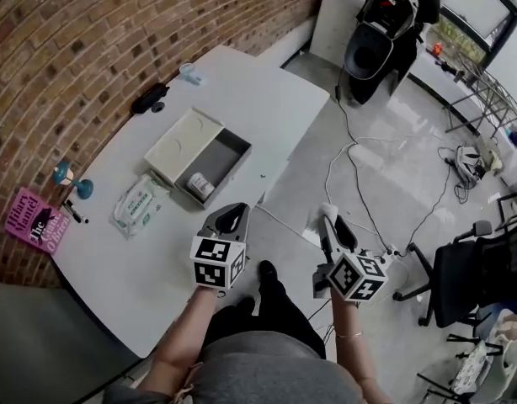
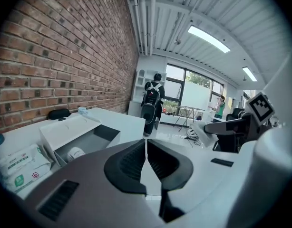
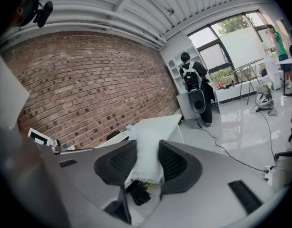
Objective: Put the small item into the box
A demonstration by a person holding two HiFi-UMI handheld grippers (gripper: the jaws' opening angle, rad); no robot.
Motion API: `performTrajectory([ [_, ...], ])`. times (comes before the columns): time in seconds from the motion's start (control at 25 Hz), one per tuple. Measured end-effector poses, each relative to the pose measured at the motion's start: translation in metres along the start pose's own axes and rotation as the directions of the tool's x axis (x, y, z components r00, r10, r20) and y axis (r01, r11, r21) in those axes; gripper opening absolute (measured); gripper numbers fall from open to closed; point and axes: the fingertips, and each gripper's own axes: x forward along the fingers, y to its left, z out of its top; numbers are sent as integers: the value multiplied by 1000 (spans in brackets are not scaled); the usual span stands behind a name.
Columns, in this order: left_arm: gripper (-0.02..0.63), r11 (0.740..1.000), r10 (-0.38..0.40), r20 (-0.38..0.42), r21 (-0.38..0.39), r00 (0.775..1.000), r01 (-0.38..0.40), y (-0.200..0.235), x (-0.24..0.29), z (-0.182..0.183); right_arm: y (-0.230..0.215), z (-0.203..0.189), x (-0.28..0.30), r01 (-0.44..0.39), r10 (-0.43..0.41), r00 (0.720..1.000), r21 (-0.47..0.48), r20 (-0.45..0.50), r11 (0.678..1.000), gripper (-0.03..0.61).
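Two hand-held grippers before a white tabletop (image 1: pixel 258 99) set against a brick wall (image 1: pixel 90 40), seen from above and along each gripper's jaws.

Left gripper (image 1: pixel 233 211): over the near edge of the tabletop, just short of the box; jaws closed tip to tip, with nothing between them.

Right gripper (image 1: pixel 333 228): out over the floor, off the tabletop's edge; jaws closed on a small white packet (image 3: pixel 146 163). The packet is soft, stands up past the pads, and shows a crimped lower edge. It is well apart from the box.

Box (image 1: pixel 240 163): lies open near the middle of the tabletop, its white lid (image 1: pixel 184 146) laid flat beside the grey tray. A small white roll (image 1: pixel 201 185) lies in the tray's near end.

Pack of wet wipes (image 1: pixel 141 204): flat on the tabletop, just beside the box's near end, on its lid side.

Along the wall side of the tabletop lie a pink book (image 1: pixel 39 220), a black marker (image 1: pixel 75 213), a small teal object (image 1: pixel 71 181) and a black case (image 1: pixel 149 98).

Beyond the tabletop a black and white scooter (image 1: pixel 385 23) is parked on the glossy floor. Cables (image 1: pixel 351 167) trail across the floor, and a black office chair (image 1: pixel 465 280) stands to the person's right.
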Motion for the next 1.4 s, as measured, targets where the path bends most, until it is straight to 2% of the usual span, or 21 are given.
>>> performTrajectory([
  [0.28, 31, 986, 158, 22, -66, 987, -156, 38, 9, 14, 20, 21, 69, -164, 159, 984, -60, -81, 985, 150],
  [0.68, 31, 925, 354, 14, -155, 935, -348, 74, -1, 12, 53, 25, 136, -358, 333, 921, -100, -204, 929, 150],
  [1.04, 31, 835, 513, 13, -238, 858, -495, 101, -22, 9, 99, 20, 183, -523, 465, 829, -137, -309, 841, 150],
  [1.4, 31, 759, 608, -3, -292, 794, -582, 123, -48, -2, 140, 3, 216, -619, 515, 755, -182, -405, 764, 150],
])
